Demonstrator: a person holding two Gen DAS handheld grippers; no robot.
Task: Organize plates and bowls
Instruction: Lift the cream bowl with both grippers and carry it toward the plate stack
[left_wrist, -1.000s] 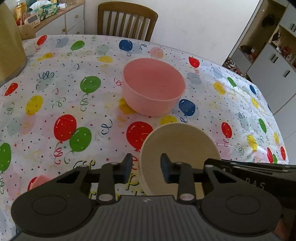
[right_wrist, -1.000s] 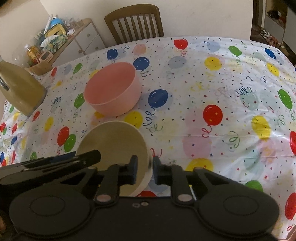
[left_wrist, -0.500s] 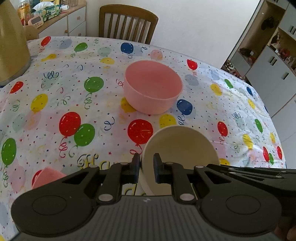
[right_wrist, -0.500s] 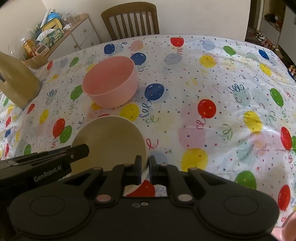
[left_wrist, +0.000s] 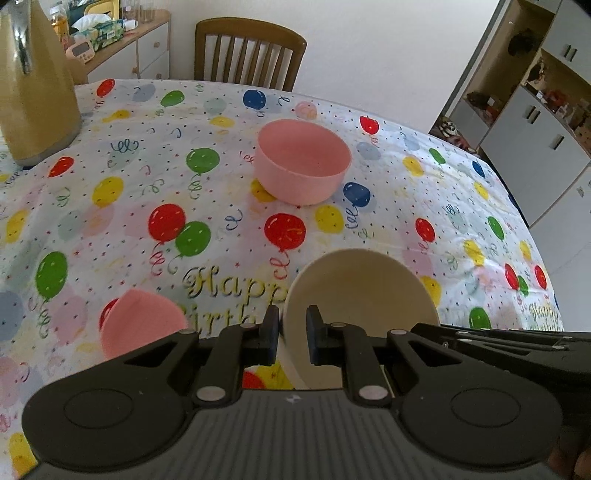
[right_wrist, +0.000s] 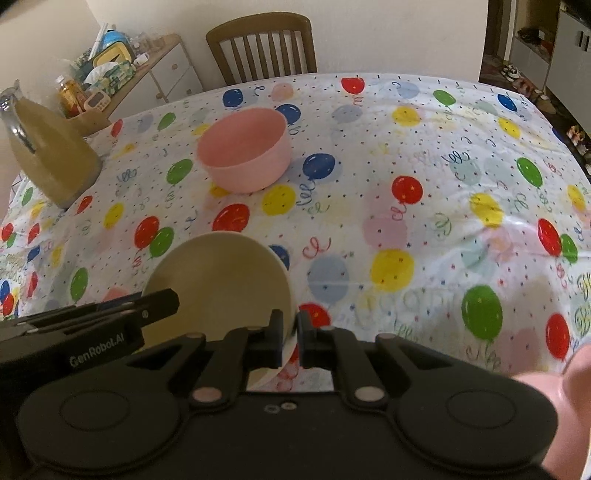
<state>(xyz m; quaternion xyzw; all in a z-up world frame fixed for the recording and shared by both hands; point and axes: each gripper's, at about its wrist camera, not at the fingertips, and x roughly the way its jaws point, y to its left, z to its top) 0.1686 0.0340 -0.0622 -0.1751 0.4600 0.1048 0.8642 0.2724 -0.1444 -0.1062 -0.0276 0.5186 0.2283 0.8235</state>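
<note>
Cream bowl (left_wrist: 364, 295) pinched by both grippers, one on each side of its rim, above the balloon tablecloth (left_wrist: 122, 206).
Left gripper (left_wrist: 292, 334) clamps the bowl's left rim; right gripper (right_wrist: 291, 338) clamps the right rim, wall between the pads. Pink bowl (left_wrist: 303, 166) sits upright farther back on the cloth, well apart. Small pink dish (left_wrist: 142, 325) near left, part hidden. Tan jug (left_wrist: 35, 92) at far left.

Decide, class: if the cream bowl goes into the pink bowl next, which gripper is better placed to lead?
Neither clearly: left gripper and right gripper clamp opposite rims of the cream bowl, the pink bowl straight ahead. Probably both together.
</note>
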